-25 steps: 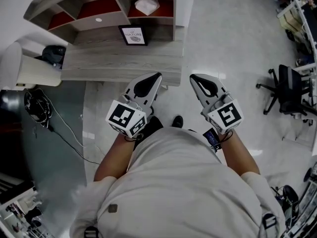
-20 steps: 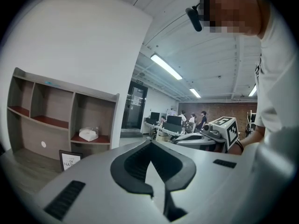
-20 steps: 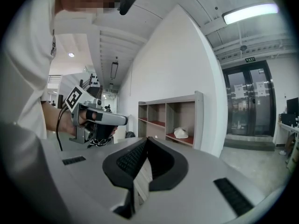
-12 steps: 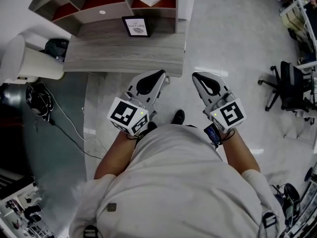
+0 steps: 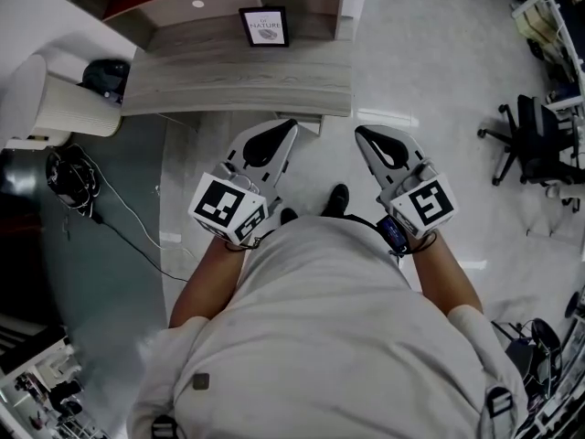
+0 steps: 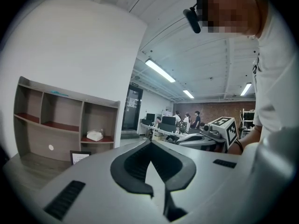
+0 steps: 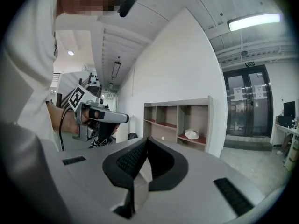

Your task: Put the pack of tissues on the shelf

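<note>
Setting: pale, glossy office floor, with a grey wood desk (image 5: 238, 76) against a white wall and the shelf (image 5: 196, 5) rising from the desk's back edge.
Task item: one pack of tissues (image 6: 95, 135) lies on the red board in the shelf's right-hand compartment. It is touched by neither tool, and the head view crops it at the top edge.
Left gripper (image 5: 289, 130): jaws pressed together with nothing between them, pointing towards the shelf from well short of it.
Right gripper (image 5: 360, 132): likewise closed and empty, level with its partner and equally far from the shelf.
Why so held: with the pack already resting in its compartment, the job looks done. The two tools ride side by side before the person's chest, closed because there is nothing to carry.
Beside the shelf: one framed card (image 5: 264, 26) stands upright on the desk just in front of the shelf, its face turned outward for display.
Left of the shelf: a dark object (image 5: 105, 76), possibly a bag, though the angle is too poor to be sure.
Count: two grippers, one pack, one card, one shelf of three columns, and one office chair (image 5: 539, 144) far to the shelf's right.
</note>
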The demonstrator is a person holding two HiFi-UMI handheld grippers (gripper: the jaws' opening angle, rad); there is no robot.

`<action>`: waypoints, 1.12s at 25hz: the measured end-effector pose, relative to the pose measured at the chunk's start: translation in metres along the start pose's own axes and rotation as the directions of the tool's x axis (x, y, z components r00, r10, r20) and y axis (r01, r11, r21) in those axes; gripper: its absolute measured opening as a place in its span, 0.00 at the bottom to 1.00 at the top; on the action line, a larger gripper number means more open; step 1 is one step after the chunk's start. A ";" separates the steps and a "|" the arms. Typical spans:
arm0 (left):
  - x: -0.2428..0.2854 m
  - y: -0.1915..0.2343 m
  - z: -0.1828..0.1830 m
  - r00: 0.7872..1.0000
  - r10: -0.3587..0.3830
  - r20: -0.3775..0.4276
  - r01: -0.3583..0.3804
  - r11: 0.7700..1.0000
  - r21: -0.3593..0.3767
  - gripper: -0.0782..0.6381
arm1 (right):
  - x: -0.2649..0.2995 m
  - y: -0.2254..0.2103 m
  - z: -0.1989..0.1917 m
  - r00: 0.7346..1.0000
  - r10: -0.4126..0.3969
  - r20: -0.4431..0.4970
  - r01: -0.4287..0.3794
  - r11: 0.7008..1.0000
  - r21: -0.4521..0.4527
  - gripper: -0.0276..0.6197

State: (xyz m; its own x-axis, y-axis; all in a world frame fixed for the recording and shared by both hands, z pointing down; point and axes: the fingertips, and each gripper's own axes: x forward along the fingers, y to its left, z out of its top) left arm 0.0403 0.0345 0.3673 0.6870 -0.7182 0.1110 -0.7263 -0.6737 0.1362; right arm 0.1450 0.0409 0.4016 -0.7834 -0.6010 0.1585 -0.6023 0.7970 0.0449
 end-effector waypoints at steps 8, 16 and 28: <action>-0.065 0.016 -0.013 1.000 -0.015 0.001 0.015 1.000 -0.007 0.13 | 0.015 0.066 0.003 1.000 -0.020 -0.002 0.020 1.000 -0.004 0.07; -0.115 0.018 -0.009 0.999 -0.028 0.031 0.028 1.000 0.008 0.13 | 0.023 0.120 0.005 0.999 -0.031 -0.012 0.030 0.999 -0.029 0.07; -0.152 0.028 -0.019 0.998 -0.049 0.027 0.049 0.999 0.004 0.13 | 0.033 0.157 0.009 0.999 -0.052 0.004 0.053 0.998 -0.034 0.07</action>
State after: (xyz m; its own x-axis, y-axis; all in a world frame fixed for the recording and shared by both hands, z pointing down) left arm -0.0844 0.1282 0.3733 0.7207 -0.6888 0.0780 -0.6921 -0.7086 0.1372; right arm 0.0228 0.1457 0.4048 -0.7513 -0.6422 0.1523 -0.6371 0.7659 0.0867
